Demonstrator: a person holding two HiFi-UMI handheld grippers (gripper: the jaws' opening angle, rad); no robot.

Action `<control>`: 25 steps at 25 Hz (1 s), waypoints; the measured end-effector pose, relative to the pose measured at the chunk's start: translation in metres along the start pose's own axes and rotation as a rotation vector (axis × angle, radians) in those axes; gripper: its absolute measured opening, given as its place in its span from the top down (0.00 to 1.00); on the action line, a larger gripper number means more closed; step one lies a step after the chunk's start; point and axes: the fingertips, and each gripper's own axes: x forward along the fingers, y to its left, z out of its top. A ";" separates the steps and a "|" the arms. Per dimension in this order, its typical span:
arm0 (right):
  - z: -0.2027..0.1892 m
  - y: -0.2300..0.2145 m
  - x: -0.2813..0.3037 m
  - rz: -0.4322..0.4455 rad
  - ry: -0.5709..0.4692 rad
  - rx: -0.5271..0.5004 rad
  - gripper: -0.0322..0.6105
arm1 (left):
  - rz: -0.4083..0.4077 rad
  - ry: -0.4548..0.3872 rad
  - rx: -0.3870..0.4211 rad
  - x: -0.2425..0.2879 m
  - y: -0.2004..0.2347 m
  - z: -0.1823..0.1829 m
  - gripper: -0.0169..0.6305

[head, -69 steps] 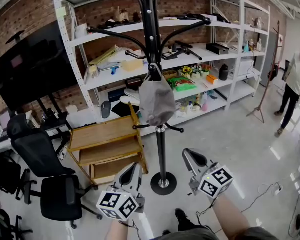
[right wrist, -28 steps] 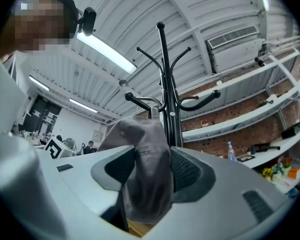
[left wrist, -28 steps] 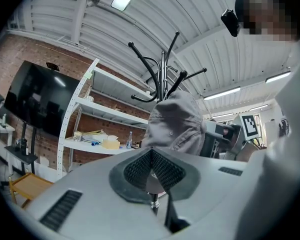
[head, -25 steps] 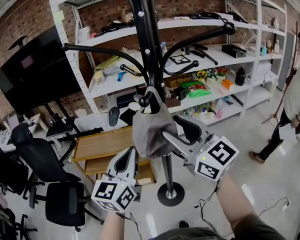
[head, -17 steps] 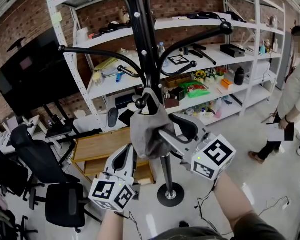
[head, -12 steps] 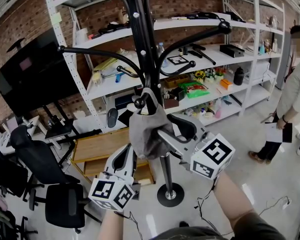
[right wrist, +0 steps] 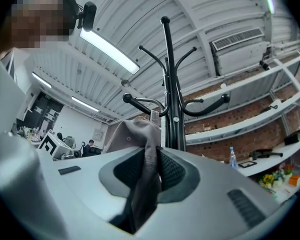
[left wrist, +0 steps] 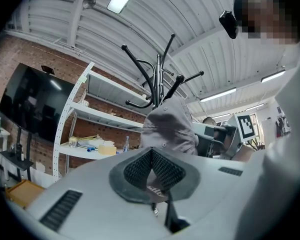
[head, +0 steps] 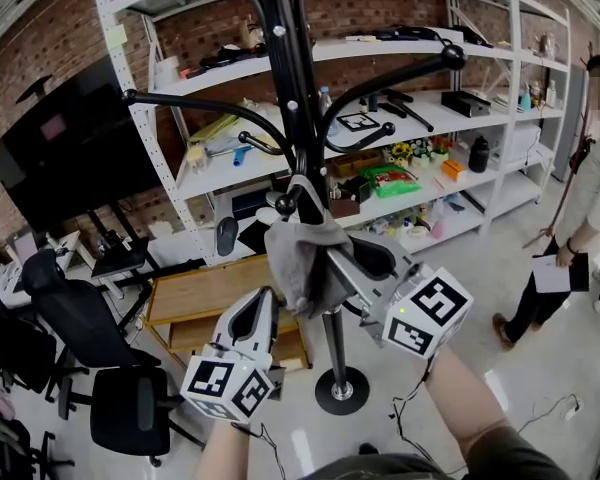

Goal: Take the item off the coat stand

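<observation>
A grey cap (head: 298, 253) hangs on a low hook of the black coat stand (head: 292, 108). My right gripper (head: 332, 268) reaches in from the right, and its jaws have just been closing with the cap's cloth between them. In the right gripper view a fold of the cap (right wrist: 146, 166) is pinched between the pads, in front of the stand (right wrist: 171, 104). My left gripper (head: 261, 311) sits below and left of the cap, apart from it. The left gripper view shows the left gripper (left wrist: 152, 154) with its pads together and nothing in them, the cap (left wrist: 167, 131) ahead.
White shelving (head: 420, 108) full of small items runs behind the stand. A wooden cart (head: 205, 288) and black office chairs (head: 90, 353) stand at left below a dark screen (head: 65, 148). A person (head: 580, 228) holding papers stands at right. The stand's round base (head: 340, 388) rests on the floor.
The right gripper's jaws have closed onto the cap, bunching its cloth. The left gripper has hardly moved. The person at right has shifted.
</observation>
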 end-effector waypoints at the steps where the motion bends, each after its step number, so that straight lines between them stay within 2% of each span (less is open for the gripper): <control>1: 0.000 0.001 0.000 0.000 -0.003 -0.004 0.84 | -0.003 -0.003 0.000 0.000 0.001 0.000 0.96; 16: 0.031 0.013 0.000 0.005 -0.072 -0.048 0.87 | -0.002 -0.007 -0.001 -0.011 0.000 0.006 0.96; 25: 0.058 0.029 0.000 0.029 -0.114 -0.083 0.87 | 0.006 -0.030 0.002 -0.022 -0.001 0.023 0.96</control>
